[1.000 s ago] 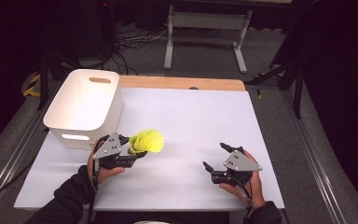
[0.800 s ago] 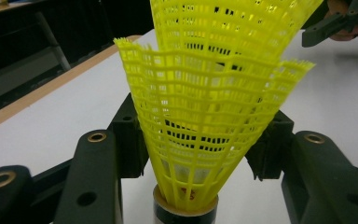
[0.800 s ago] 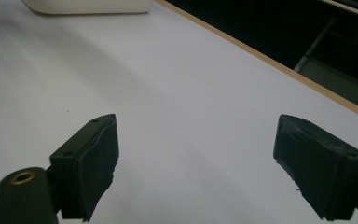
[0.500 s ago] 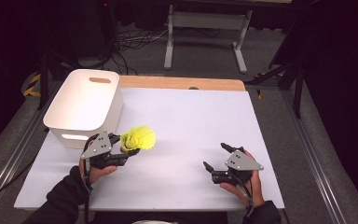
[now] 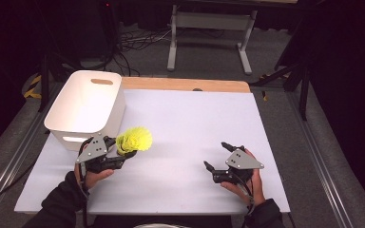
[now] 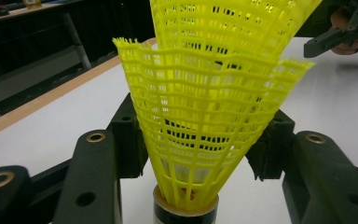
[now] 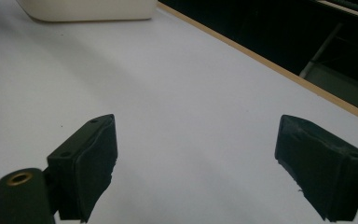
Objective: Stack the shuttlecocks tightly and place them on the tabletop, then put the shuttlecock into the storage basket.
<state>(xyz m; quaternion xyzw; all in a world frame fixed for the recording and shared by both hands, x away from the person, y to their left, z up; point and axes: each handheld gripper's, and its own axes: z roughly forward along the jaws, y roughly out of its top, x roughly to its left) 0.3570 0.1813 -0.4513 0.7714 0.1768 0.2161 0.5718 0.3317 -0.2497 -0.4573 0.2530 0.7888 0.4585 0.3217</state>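
Yellow shuttlecocks point(image 6: 214, 116), two nested plastic skirts stacked one inside the other, sit pinched in the left gripper point(image 5: 121, 151); cork base with a dark band at the bottom in the left gripper view, skirts flaring away from the camera. Both pads press on the outer skirt's sides, jaws about half spread, mesh not visibly crushed. In the high view the shuttlecocks point(image 5: 134, 139) are held at the near left of the table, just in front of the white bin's point(image 5: 83, 105) near right corner, close to its wall; can't tell whether they touch it. Skirt end points right, away from the left hand point(image 5: 92, 176). The bin has a slot handle on its far wall. Right gripper point(image 5: 218, 156) is well apart at the near right of the white tabletop point(image 5: 190, 123), jaws spread wide with nothing between them; right gripper view shows bare tabletop between the pads point(image 7: 98, 154) and the bin's bottom edge far off at upper left.
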